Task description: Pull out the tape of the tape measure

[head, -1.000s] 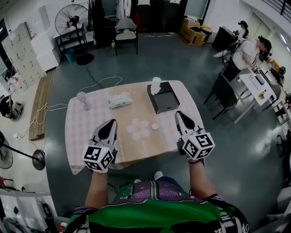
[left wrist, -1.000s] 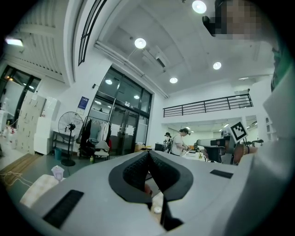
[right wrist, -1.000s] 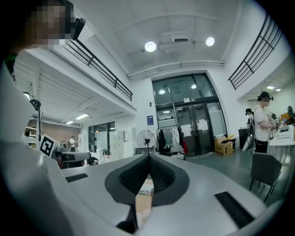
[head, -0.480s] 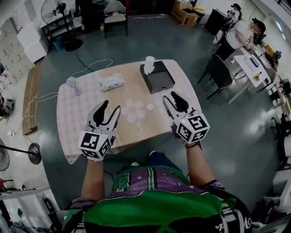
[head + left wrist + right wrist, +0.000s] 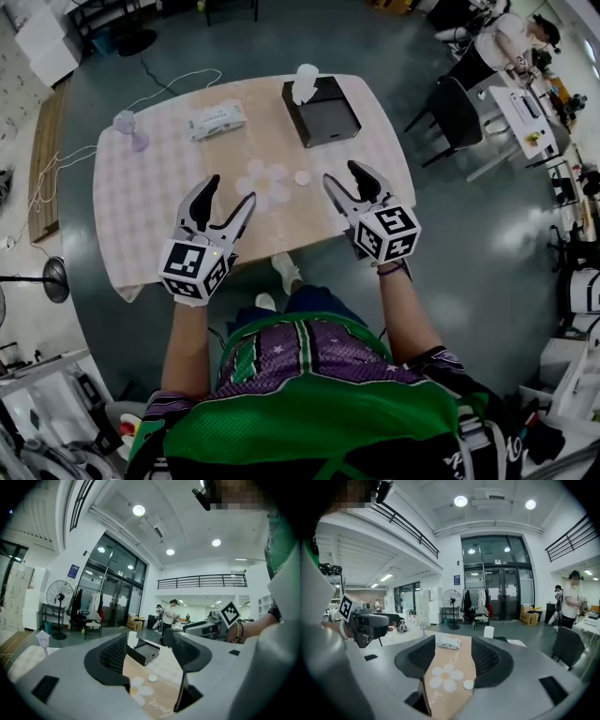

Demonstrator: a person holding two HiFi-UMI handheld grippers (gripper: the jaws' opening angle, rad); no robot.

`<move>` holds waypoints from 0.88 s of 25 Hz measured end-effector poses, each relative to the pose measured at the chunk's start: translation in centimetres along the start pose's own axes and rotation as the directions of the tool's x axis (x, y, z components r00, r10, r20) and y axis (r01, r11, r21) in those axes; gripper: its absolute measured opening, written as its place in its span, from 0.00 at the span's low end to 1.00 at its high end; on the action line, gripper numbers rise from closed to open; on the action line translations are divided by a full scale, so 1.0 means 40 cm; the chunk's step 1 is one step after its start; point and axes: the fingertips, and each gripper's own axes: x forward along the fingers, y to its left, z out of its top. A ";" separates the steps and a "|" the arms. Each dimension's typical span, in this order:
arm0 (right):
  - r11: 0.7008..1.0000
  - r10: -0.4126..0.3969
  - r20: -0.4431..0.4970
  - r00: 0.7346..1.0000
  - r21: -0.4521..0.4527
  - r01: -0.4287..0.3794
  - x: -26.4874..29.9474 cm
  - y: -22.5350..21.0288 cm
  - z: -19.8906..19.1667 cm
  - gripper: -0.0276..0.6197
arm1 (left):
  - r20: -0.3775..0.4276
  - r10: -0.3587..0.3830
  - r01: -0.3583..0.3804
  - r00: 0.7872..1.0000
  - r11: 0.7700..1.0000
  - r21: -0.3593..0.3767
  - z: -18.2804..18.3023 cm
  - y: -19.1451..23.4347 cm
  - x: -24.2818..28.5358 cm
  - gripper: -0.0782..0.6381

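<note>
Table nearer; jaws newly apart

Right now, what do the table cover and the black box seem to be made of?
Table cover: likely cloth or soft vinyl, matte; its edge hangs limp at the corners. Black box: rigid, matte, maybe card or plastic; flat straight walls.

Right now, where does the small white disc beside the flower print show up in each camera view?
Head view: small white disc on the table, mid-picture, just right of the flower print.
Left gripper view: low centre, up-right of the flower print.
Right gripper view: low centre, at the lower right of the flower print.
Shared landmark: the flower print.
</note>
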 end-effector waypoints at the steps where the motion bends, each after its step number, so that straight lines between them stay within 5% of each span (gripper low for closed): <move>1: 1.000 0.004 -0.013 1.000 0.001 -0.004 0.015 -0.010 -0.016 0.40 | -0.008 0.000 0.000 1.000 1.000 0.000 -0.010 0.002 0.012 0.54; 11: 0.999 0.044 -0.212 0.976 -0.019 -0.049 0.183 -0.102 -0.232 0.41 | -0.091 0.003 -0.006 0.996 1.000 -0.029 -0.095 0.027 0.148 0.54; 22: 0.993 0.116 -0.435 0.893 0.018 -0.120 0.360 -0.160 -0.509 0.42 | -0.194 0.024 -0.026 0.981 1.000 -0.008 -0.184 0.046 0.251 0.54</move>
